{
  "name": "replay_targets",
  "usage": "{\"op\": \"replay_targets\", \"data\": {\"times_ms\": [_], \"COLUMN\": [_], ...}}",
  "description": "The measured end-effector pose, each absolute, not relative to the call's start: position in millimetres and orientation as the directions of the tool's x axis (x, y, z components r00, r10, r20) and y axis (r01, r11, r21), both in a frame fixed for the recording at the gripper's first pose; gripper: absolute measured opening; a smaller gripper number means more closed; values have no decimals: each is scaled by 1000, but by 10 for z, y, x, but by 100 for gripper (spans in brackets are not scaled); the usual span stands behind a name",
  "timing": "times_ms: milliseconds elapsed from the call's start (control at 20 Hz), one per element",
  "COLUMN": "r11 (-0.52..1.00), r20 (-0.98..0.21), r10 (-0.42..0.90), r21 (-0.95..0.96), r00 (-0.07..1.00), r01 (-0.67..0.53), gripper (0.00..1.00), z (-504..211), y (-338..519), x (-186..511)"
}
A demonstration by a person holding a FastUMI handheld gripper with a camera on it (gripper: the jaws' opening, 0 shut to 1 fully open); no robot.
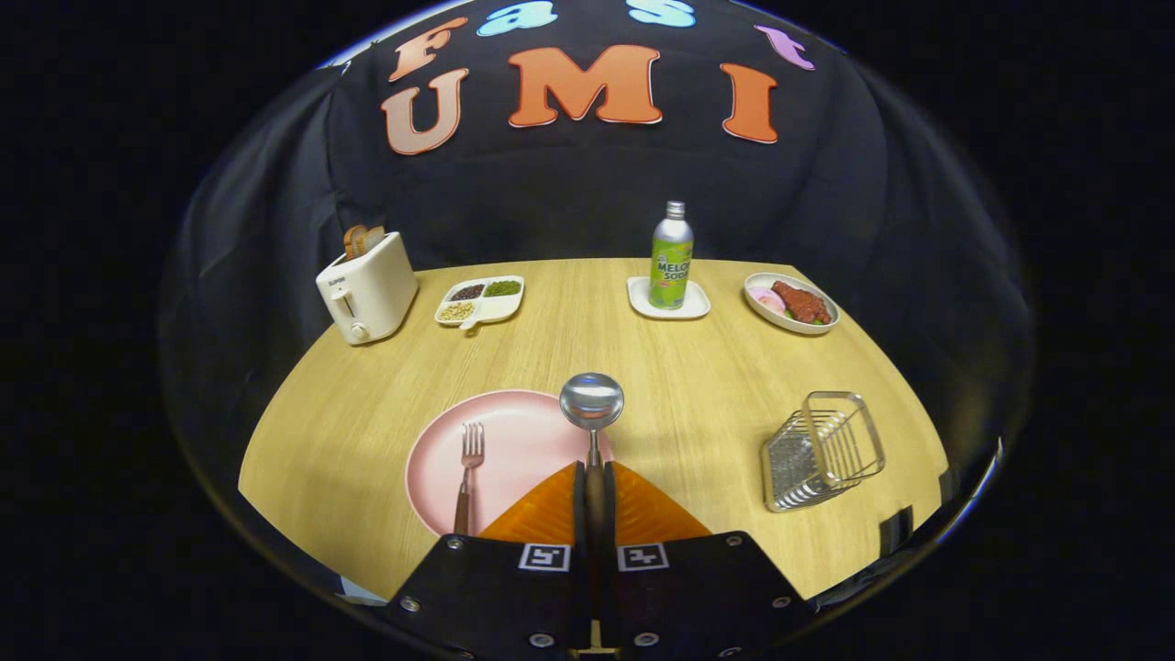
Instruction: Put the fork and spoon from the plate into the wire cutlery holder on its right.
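Observation:
My gripper (pixel 594 477) is shut on the handle of a metal spoon (pixel 592 402), whose round bowl sticks out just ahead of the fingertips, over the right edge of the pink plate (pixel 514 431). A fork (pixel 468 473) with a brown handle lies on the plate to the left of my fingers, tines pointing away. The wire cutlery holder (pixel 820 452) stands on the wooden table to the right of the plate, its open top showing and nothing visible inside it.
Along the table's far side stand a white toaster (pixel 367 286) with bread, a divided snack dish (pixel 479 300), a green soda bottle (pixel 671 257) on a white coaster, and an oval dish of food (pixel 791 303). Bare wood lies between plate and holder.

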State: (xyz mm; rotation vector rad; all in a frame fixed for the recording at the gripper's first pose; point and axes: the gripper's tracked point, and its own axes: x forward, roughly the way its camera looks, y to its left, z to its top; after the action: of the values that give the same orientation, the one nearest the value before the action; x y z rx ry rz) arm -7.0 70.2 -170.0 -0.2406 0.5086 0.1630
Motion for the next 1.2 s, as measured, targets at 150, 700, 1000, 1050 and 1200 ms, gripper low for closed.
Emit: {"op": "replay_targets", "data": {"times_ms": [150, 700, 1000, 1050, 1200], "r11": [963, 940, 939, 936, 932], "r20": [-482, -553, -684, -696, -743], "r10": [56, -106, -156, -163, -171], "r21": [-204, -327, -327, -333, -336], "r00": [875, 826, 713, 699, 647], "r01": [-174, -98, -108, -114, -139], "gripper": [4, 4, 5, 5, 5], "z": [-1462, -1069, -1274, -1288, -1357], "y": [444, -622, -1010, -1039, -1057], "x": [-20, 86, 2, 6, 50]}}
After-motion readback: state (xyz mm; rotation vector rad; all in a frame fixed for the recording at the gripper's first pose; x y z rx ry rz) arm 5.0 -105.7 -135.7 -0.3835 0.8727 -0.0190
